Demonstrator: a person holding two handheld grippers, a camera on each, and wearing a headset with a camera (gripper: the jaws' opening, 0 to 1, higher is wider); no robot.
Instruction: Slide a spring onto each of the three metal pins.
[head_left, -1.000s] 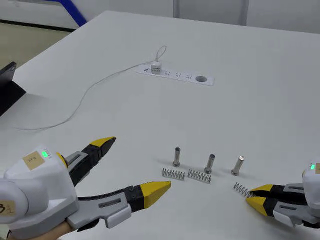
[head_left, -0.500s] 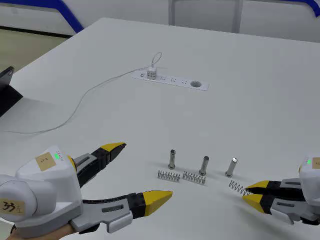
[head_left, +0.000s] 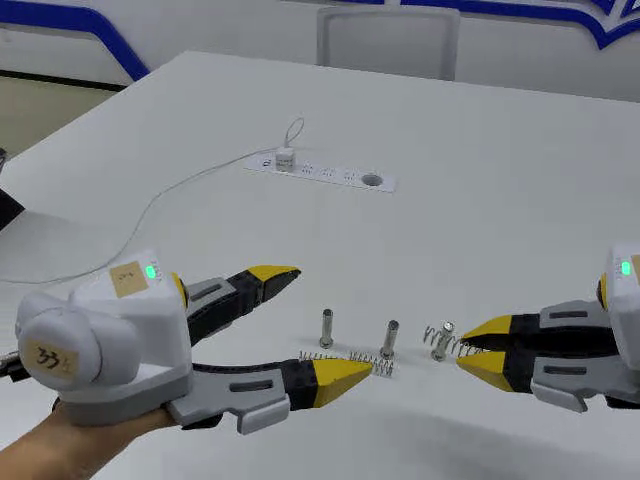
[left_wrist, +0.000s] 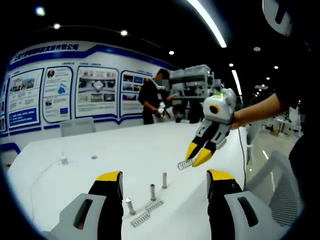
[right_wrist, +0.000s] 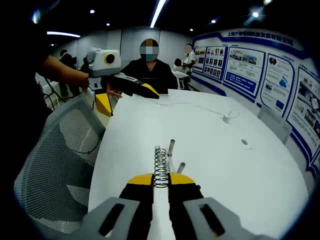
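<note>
In the head view, we are holding a spring (head_left: 443, 337) in the right gripper (head_left: 462, 346). Its jaws are clamped on one end, and the free end is reaching the rightmost pin (head_left: 438, 352). The left gripper (head_left: 332, 318) is hovering with its jaws wide apart, gripping nothing. Two other springs (head_left: 322, 356) are lying loose on the table (head_left: 500, 200) beside the other two pins (head_left: 327, 327).

In the left gripper view, the spring is hanging clear above the table.

In the right gripper view, it is pointing toward the pins. For the next move, we are judging that its bore needs lining up over the pin's top before it is lowered.
</note>
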